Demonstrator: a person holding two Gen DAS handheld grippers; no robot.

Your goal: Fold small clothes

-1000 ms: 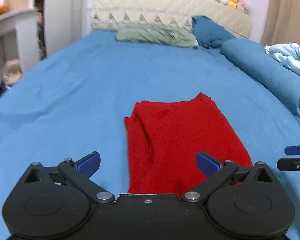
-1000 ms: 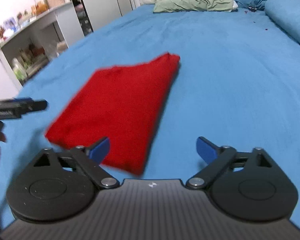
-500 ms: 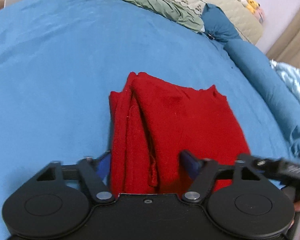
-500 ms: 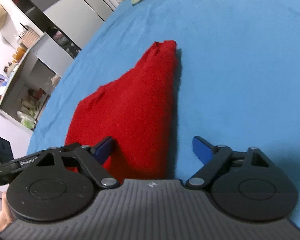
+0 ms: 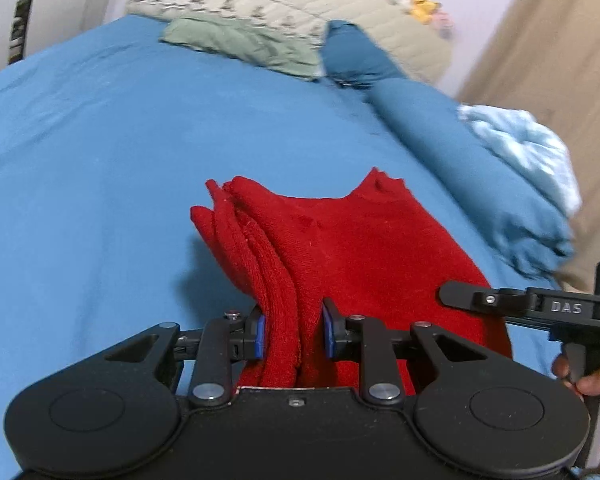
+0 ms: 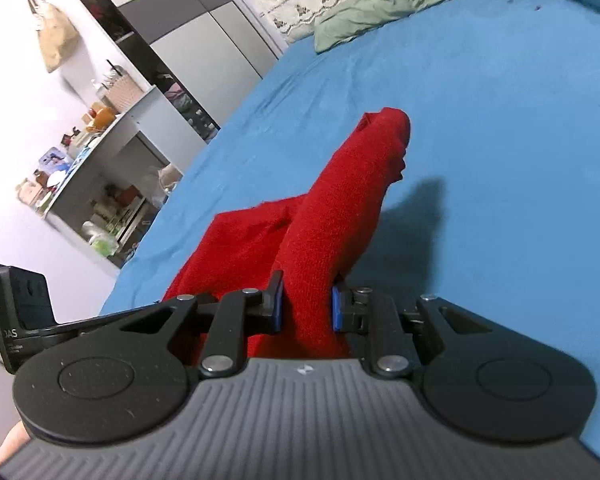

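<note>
A red knit garment (image 5: 352,248), folded lengthwise, lies on the blue bed sheet (image 5: 100,152). My left gripper (image 5: 294,332) is shut on the near left corner of the garment, where several layers bunch between the blue pads. My right gripper (image 6: 306,304) is shut on the near right corner of the same garment (image 6: 340,208), which is lifted and tented off the bed. The right gripper also shows at the right edge of the left wrist view (image 5: 520,304), and the left gripper's body shows at the left of the right wrist view (image 6: 24,312).
A green pillow (image 5: 240,44), a dark blue pillow (image 5: 356,56) and a blue bolster (image 5: 460,152) lie at the head and right side of the bed. A light blue blanket (image 5: 520,140) is bunched on the right. Shelves (image 6: 92,184) stand left of the bed.
Both grippers went from open above the flat garment to shut on its near corners. The near edge has risen off the bed and the cloth now bunches and tents.
</note>
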